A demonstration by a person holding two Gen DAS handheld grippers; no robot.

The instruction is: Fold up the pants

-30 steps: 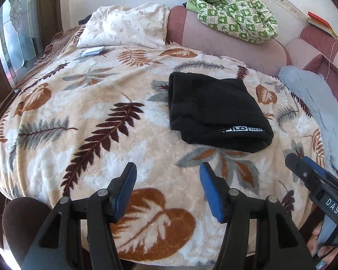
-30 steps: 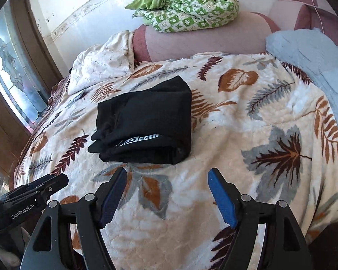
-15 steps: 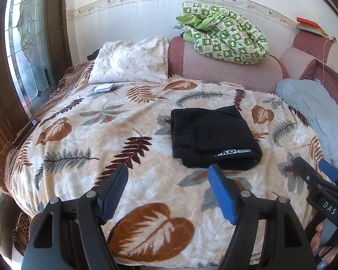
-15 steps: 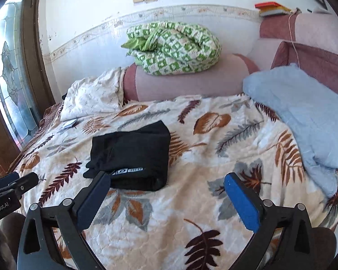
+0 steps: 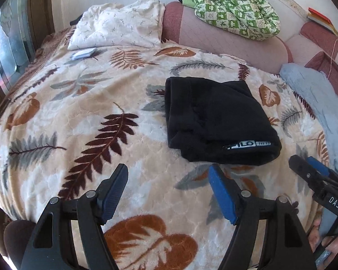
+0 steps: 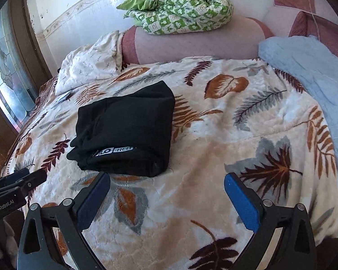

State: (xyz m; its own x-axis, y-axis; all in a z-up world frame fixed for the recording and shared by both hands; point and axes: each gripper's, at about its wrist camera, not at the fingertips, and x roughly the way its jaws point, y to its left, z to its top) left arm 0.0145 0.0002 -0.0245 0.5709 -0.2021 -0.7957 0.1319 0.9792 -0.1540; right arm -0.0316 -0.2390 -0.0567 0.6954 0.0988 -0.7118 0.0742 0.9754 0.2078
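Note:
The black pants (image 5: 216, 119) lie folded into a compact bundle on the leaf-print blanket (image 5: 90, 117), with a white label along the near edge. They also show in the right wrist view (image 6: 128, 130). My left gripper (image 5: 169, 180) is open and empty, hovering just short of the bundle's near edge. My right gripper (image 6: 166, 189) is open and empty, near the bundle's front right corner. The right gripper's tip shows at the right edge of the left wrist view (image 5: 308, 168). The left gripper's tip shows at the left edge of the right wrist view (image 6: 22, 180).
A white pillow (image 5: 119, 27) and a small flat packet (image 5: 83, 54) lie at the bed's far left. A green patterned quilt (image 5: 232, 4) sits on the pink headboard (image 5: 214, 29). A light blue cloth (image 5: 315, 103) lies along the right. A window (image 6: 4, 72) is at left.
Both grippers dropped back down and closer to the bed after rising half a second ago. The pants have not moved. Both grippers stay open.

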